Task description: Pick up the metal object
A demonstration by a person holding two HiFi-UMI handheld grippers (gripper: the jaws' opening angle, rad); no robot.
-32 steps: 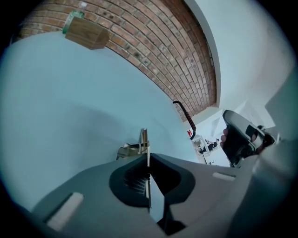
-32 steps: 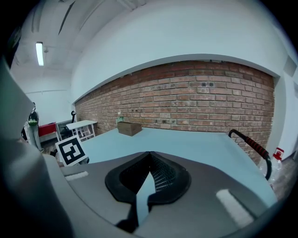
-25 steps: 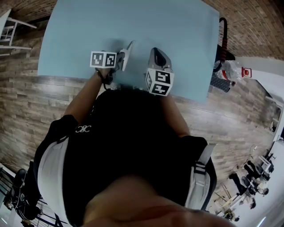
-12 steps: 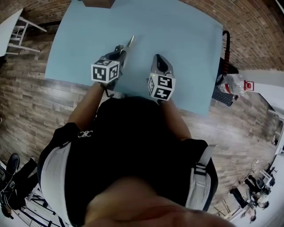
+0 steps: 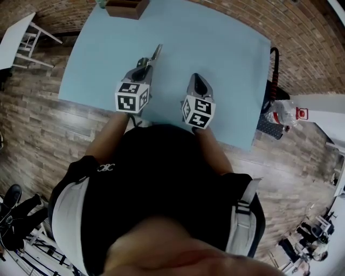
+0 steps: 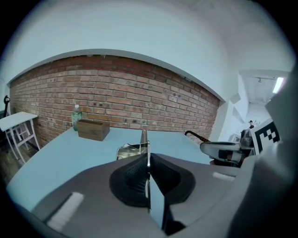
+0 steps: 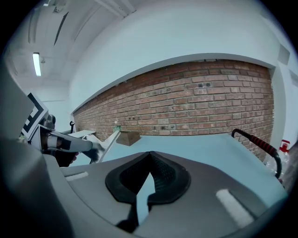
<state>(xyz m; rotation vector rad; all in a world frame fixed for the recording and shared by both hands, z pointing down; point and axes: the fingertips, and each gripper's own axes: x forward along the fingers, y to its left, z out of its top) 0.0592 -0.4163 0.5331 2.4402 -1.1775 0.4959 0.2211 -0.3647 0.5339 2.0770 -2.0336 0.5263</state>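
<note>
A thin shiny metal object (image 5: 155, 54) sticks forward out of my left gripper (image 5: 145, 63), held above the light blue table (image 5: 215, 38). In the left gripper view the left gripper (image 6: 147, 155) has its pads pressed on the object's flat blade, and the wider metal part (image 6: 131, 149) shows just past the tips. The right gripper view shows the metal object (image 7: 108, 142) off to the left. My right gripper (image 5: 198, 80) hovers beside it over the table's near part. The right gripper (image 7: 150, 154) has its pads meeting at the tips with nothing between them.
A brown wooden box (image 5: 126, 6) stands at the table's far edge, with a green bottle (image 6: 76, 117) beside it. A black hooked handle with red bands (image 5: 273, 59) hangs at the table's right edge. A white table (image 5: 16, 38) stands to the left.
My left gripper has risen off the table with the metal object in it and rolled, so its marker cube now faces up. The right gripper has barely moved.
</note>
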